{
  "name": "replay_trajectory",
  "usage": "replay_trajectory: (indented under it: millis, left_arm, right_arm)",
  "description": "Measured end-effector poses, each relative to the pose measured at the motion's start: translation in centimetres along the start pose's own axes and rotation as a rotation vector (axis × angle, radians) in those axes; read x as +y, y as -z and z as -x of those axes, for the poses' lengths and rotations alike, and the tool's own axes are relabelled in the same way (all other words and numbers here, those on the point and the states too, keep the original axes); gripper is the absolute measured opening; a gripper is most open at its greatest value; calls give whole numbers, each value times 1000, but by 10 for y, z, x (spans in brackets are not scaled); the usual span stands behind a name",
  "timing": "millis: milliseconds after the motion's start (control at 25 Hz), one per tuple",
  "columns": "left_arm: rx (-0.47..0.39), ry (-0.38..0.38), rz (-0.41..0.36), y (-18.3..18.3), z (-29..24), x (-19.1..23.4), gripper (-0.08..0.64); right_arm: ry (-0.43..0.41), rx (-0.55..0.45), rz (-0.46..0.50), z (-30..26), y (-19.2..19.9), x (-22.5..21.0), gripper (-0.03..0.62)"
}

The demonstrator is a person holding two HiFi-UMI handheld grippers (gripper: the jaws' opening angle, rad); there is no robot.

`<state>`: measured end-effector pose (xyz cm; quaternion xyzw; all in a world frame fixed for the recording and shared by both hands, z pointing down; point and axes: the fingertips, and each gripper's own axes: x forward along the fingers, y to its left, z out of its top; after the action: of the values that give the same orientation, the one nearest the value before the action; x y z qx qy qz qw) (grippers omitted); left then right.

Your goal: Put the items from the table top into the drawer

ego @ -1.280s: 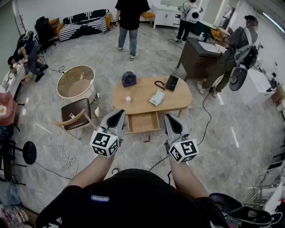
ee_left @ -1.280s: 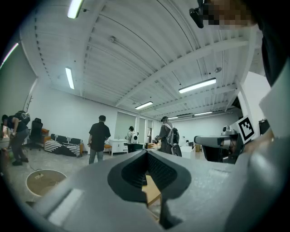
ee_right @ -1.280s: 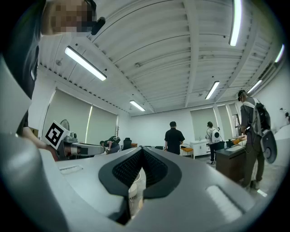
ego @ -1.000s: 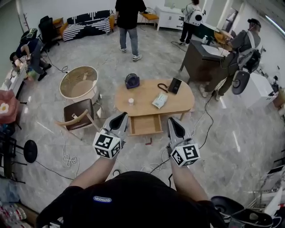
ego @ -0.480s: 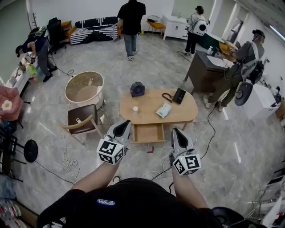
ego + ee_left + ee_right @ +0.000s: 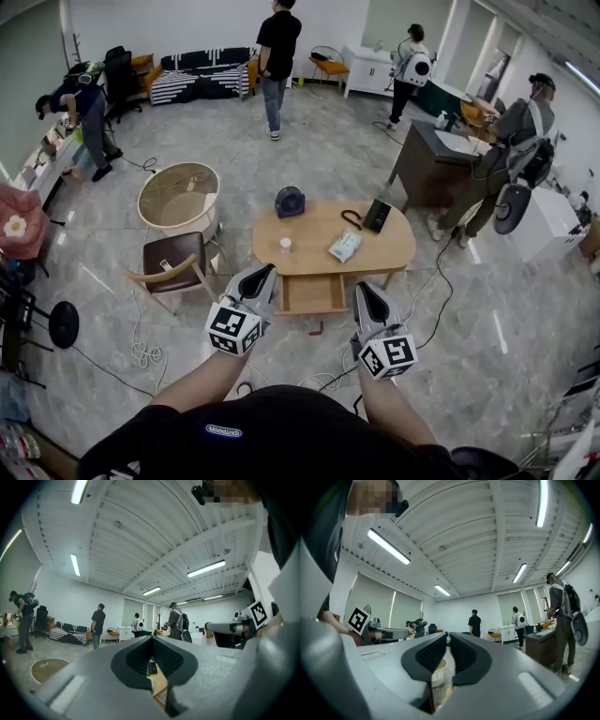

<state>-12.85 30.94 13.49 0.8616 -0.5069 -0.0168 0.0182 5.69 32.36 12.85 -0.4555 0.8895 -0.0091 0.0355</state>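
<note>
Only the view has lifted; left gripper [image 6: 266, 271] and right gripper [image 6: 364, 287] (jaws together, both empty) hover before the table [image 6: 309, 230], so the next move is probably to approach and open.

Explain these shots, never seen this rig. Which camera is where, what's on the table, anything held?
There is no robot here: a person holds a pair of tongs in each hand. The wide shot comes from a camera on the person's head, looking down at the left tongs and right tongs; the marker cubes are part of them. The other two shots come from cameras riding on each pair, looking along its jaws. Both pairs are shut and hold nothing. Ahead stands a wooden table with its drawer open. On top are a small white cup, a pale packet, a black flat device and a black looped cord.
</note>
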Motion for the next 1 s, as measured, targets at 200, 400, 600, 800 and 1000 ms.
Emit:
replay_trajectory:
  millis: [200,400,600,800,1000]
  left_arm:
    - [6,31,11,2,-6,-3,135]
    - [-39,14,18,6,-5,5,364]
    - [-44,-27,16,6,-1,20,417]
    - [-41,-51,17,10,1,31,420]
    - [-41,-47,30,11,2,41,419]
  right_arm:
    - [-26,-7,-42,-9,4,0,303]
    - [-25,-28,1,-7,3,-3,397]
    - [16,-51,31,0,-5,-14,426]
    - [51,-52,20,-5,-2,-15,425]
    - [44,-47,11,-18,2,-1,425]
